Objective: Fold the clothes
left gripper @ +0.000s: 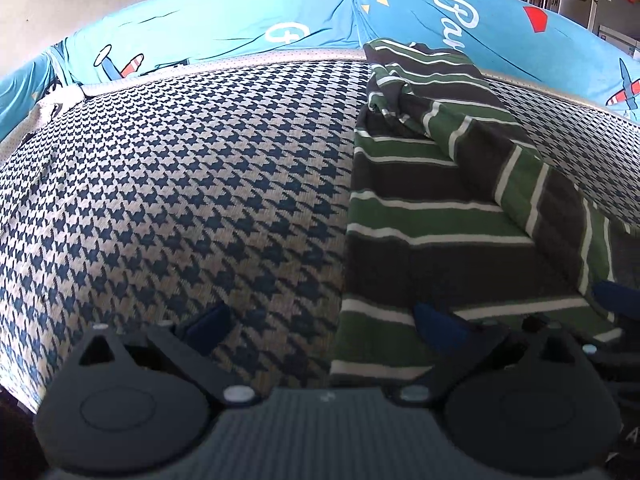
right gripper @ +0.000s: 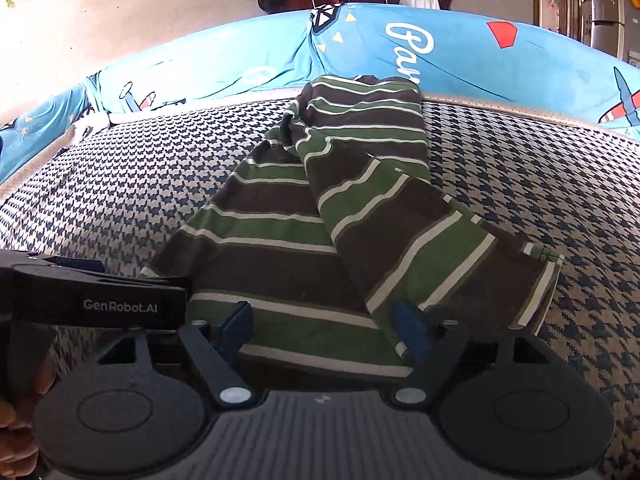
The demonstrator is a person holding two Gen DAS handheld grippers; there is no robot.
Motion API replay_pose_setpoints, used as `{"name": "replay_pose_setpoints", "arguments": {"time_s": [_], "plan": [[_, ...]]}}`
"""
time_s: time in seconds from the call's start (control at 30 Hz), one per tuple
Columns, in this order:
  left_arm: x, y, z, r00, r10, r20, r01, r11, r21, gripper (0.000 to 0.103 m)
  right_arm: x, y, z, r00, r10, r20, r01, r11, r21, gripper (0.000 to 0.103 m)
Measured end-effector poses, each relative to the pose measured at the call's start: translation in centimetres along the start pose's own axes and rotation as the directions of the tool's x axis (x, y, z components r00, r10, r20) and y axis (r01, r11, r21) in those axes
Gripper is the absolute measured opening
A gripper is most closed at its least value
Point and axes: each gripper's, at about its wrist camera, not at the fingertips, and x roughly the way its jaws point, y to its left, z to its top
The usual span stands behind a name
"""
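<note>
I am holding my left gripper low over the navy-and-cream houndstooth woven sofa cover, its two blue-tipped fingers spread wide and released, with nothing pressed between them. The left fingertip is hovering over bare houndstooth cloth just left of the green, dark-brown and white striped knit garment, while the other fingertip is sitting over that garment's near left edge. Seen from my right wrist camera, this same left gripper is reaching in from the left side, just beside the garment's near left corner.

The striped garment is lying on the houndstooth cover, stretching from near me up to the far edge of the seat, where its top end is resting against the bright blue cushion cover printed with white lettering, planes and red shapes. Its right portion is folded diagonally over the flat left portion, making a raised ridge.

My right gripper is hanging over the near end of the garment, both blue fingertips spread apart and released, with the striped cloth lying loose between them. Right of the garment, more houndstooth cover is showing.
</note>
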Motion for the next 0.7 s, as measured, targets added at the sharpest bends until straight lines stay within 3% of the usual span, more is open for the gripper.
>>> {"name": "replay_pose_setpoints", "arguments": {"time_s": [0.3, 0.5, 0.7], "plan": [[-0.4, 0.2, -0.6, 1.0, -0.007, 0.007, 0.007, 1.0, -0.002, 0.103, -1.2, -0.1, -0.5, 1.0, 0.028, 0.008, -0.028, 0.999, -0.016, 0.079], [-0.7, 0.2, -0.5, 1.0, -0.006, 0.031, 0.006, 1.0, -0.018, 0.103, -2.9, -1.7, -0.3, 0.997, 0.056, 0.055, -0.06, 0.996, 0.065, 0.078], [-1.0, -0.1, -0.3, 0.997, 0.016, 0.071, -0.016, 1.0, -0.005, 0.103, -4.3, -4.7, 0.1, 0.992, -0.041, 0.123, 0.019, 0.985, 0.17, 0.078]]}}
